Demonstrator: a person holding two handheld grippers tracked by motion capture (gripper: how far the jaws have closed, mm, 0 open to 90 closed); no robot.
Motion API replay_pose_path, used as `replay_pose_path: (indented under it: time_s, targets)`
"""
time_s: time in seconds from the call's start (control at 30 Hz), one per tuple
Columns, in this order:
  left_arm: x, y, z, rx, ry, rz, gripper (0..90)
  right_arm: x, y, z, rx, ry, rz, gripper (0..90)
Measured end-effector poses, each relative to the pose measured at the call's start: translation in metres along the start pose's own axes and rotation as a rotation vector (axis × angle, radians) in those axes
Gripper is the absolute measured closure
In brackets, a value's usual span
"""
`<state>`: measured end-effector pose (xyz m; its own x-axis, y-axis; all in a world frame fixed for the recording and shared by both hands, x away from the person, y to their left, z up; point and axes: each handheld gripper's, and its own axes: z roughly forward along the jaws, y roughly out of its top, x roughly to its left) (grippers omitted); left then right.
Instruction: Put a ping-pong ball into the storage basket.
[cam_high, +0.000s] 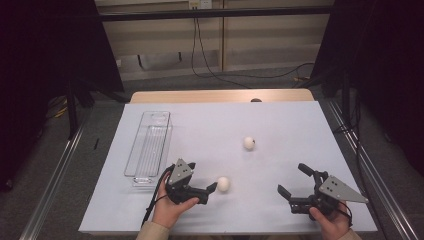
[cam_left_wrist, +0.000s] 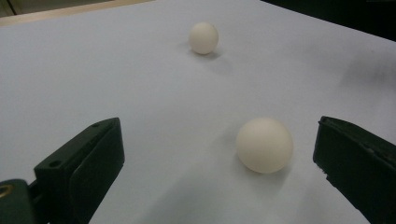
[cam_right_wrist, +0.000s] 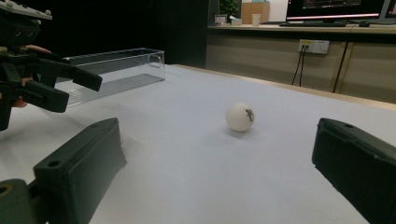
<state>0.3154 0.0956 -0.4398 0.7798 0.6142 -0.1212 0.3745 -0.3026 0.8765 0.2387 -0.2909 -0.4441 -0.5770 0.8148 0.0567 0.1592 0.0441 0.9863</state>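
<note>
**Two balls loose, tray waiting**

The white sheet-covered table (cam_high: 210, 130) is carrying everything in play, and both grippers are working low over its near edge. Ahead of the left gripper (cam_high: 212, 189) and off to its outer side, the long clear plastic tray (cam_high: 148, 145) is lying lengthwise with nothing visible inside it, so, judging by that, the collecting has not yet produced a result.

The left gripper is pointing across toward the right gripper (cam_high: 292, 181), with its jaws standing wide apart and gripping nothing. The nearer plain cream-white ball (cam_left_wrist: 264, 145) is sitting on the sheet just in front of those jaws, closer to the right-hand one in the left gripper view, not yet between them and touching neither. The hand seems to be lining up a pick; closing, lifting and carrying back to the tray are all left to do.

The right gripper is being held near the table's front edge, its jaws likewise spread wide and empty. The second white ball with a small dark mark (cam_right_wrist: 240, 116) is resting well ahead of it, roughly centred between its jaws in the right gripper view, and well apart from them.

Both balls are lying free on the sheet, so the whole job is probably outstanding.
</note>
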Motion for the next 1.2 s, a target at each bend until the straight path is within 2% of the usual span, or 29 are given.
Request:
replay_pose_path:
  time_s: [0.27, 0.67, 0.87, 1.2]
  targets:
    - [-0.002, 0.001, 0.002, 0.007, -0.007, 0.003, 2.0, 0.0, 0.0, 0.0, -0.001, 0.002, -0.002, 1.2]
    - [-0.007, 0.003, 0.01, 0.033, -0.037, -0.02, 2.4, 0.0, 0.0, 0.0, 0.0, 0.001, 0.002, 1.2]
    - [-0.008, 0.003, 0.011, 0.048, -0.043, -0.01, 2.6, 0.0, 0.0, 0.0, -0.001, 0.001, -0.001, 1.2]
    - [-0.011, 0.005, 0.016, 0.06, -0.057, -0.018, 3.3, -0.001, 0.001, 0.001, -0.003, 0.001, -0.006, 1.2]
